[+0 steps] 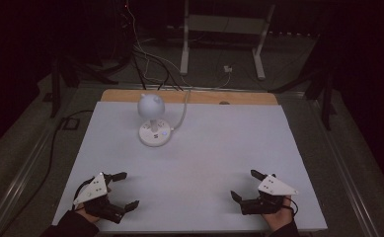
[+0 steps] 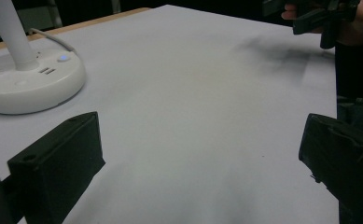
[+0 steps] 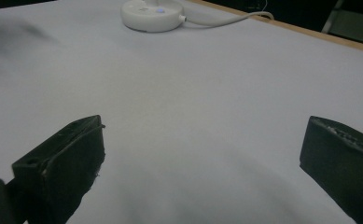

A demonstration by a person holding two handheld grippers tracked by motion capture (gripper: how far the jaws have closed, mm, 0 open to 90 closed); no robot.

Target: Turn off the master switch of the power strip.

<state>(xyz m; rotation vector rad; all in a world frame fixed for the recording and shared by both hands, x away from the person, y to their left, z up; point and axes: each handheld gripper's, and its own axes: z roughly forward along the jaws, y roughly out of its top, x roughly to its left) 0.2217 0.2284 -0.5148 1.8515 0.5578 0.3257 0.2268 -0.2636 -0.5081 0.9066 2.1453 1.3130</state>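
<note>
Lamp is the one thing on the table, standing at the far side, left of centre, well apart from both grippers. The left gripper sits at the near left edge with its jaws spread wide and nothing between them; in the left gripper view its black fingers frame bare white tabletop, with the lamp's round base off to one side. The right gripper rests at the near right edge, jaws likewise wide apart and empty, the base far ahead in its own view.

Risks, as I judge them: the lamp looks top-heavy, a round head on a thin stem, so a push high up could tip it. Its white cable trails off the far edge and could snag or drag the base. The small lit button is easy to miss with wide, blunt jaws, and the room is dim.
</note>
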